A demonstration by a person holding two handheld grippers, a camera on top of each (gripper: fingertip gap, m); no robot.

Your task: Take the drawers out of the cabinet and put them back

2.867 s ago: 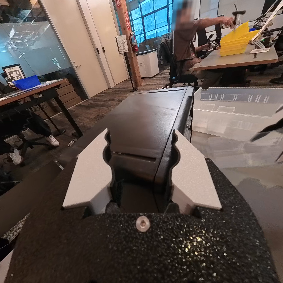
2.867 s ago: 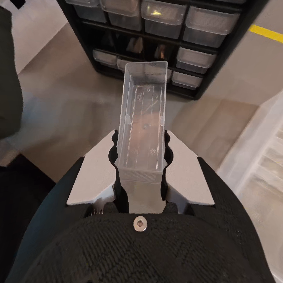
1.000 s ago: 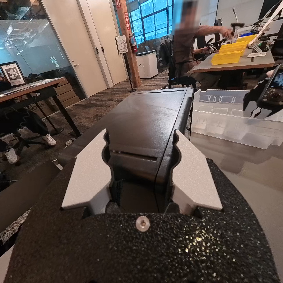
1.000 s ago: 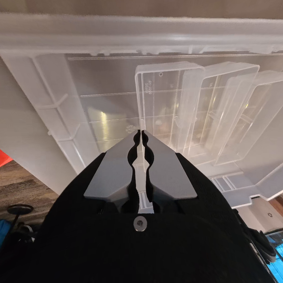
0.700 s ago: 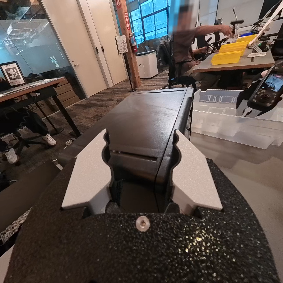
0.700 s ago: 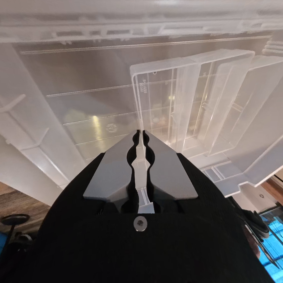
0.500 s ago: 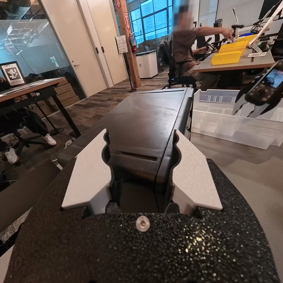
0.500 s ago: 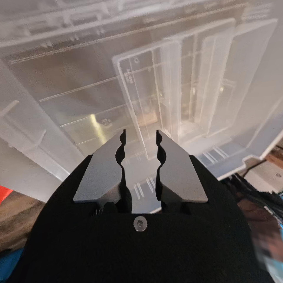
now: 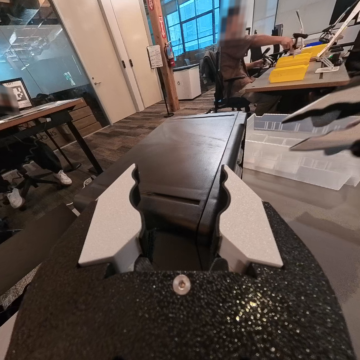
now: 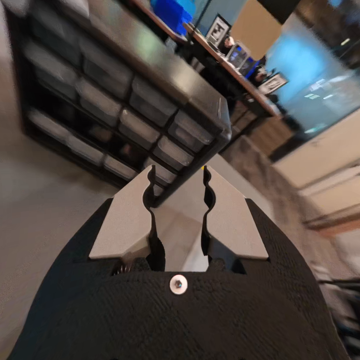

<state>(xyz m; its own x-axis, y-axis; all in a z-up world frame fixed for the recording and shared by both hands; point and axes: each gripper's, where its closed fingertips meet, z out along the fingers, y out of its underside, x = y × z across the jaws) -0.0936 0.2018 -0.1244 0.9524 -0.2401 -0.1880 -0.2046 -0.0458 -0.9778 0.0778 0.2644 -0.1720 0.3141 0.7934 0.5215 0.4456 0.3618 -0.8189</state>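
Note:
The black drawer cabinet (image 9: 185,152) lies ahead in the left wrist view, seen along its top. My left gripper (image 9: 179,169) is open wide, its fingers astride the cabinet's near end, with nothing clamped. My right gripper (image 10: 178,168) is open and empty, tilted, facing the cabinet's front (image 10: 194,97). The cabinet holds rows of clear drawers (image 10: 136,126), and some slots (image 10: 126,150) look dark and open. This view is blurred. The right gripper also shows in the left wrist view (image 9: 321,132), hovering above a clear plastic bin (image 9: 282,159) beside the cabinet.
The cabinet and bin stand on a grey table (image 9: 292,214). Behind them a person sits at a desk with yellow bins (image 9: 288,72). Another desk (image 9: 39,113) stands at the left, beside a chair and someone's legs.
My right gripper carried a clear drawer to the bin, let go of it and opened. It has swung back toward the cabinet front. My left gripper has not moved.

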